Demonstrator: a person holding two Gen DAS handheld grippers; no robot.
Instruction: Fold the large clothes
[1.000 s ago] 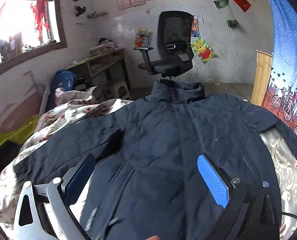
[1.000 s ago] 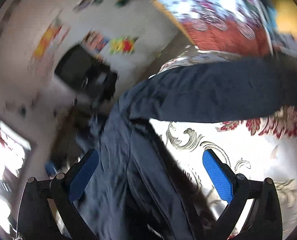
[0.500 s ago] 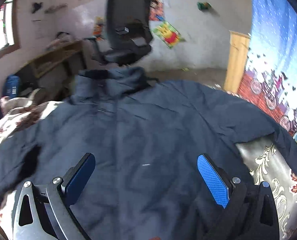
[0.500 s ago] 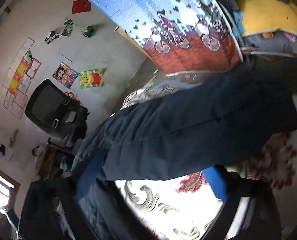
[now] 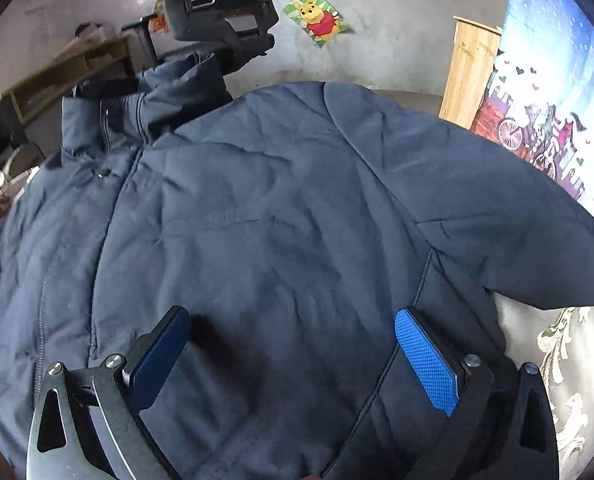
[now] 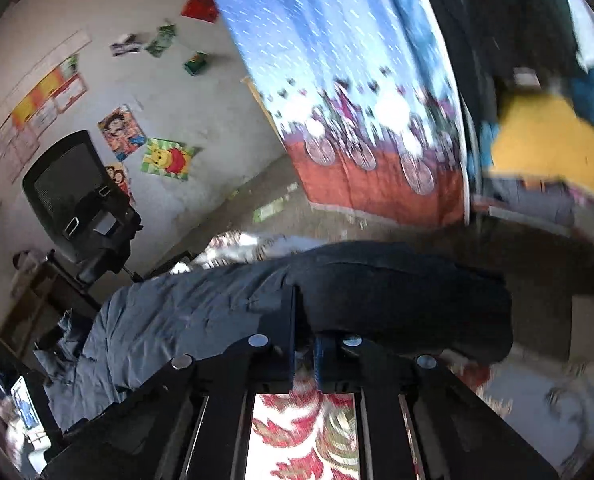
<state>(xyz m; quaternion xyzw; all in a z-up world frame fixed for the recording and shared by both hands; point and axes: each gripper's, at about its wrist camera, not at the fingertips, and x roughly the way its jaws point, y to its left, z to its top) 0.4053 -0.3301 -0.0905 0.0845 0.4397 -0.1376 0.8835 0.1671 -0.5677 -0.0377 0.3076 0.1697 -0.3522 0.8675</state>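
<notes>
A large dark navy jacket (image 5: 281, 216) lies spread front-up on a bed, collar at the far end. My left gripper (image 5: 293, 344) is open and empty, its blue pads just above the jacket's chest on the side near the right sleeve. In the right wrist view my right gripper (image 6: 305, 320) is shut on the jacket's sleeve (image 6: 397, 296), near the cuff end, and holds it above the floral bedspread (image 6: 305, 432). The rest of the jacket (image 6: 169, 320) trails off to the left.
A black office chair (image 5: 221, 8) stands past the collar, by a wooden desk (image 5: 69, 76). A wooden post (image 5: 469, 76) and a blue bicycle-print curtain (image 5: 553, 92) stand to the right. The bedspread (image 5: 557, 352) shows beside the sleeve.
My right gripper has closed on the sleeve, which it faced open before. My left gripper has moved forward and down over the jacket's chest, still open.
</notes>
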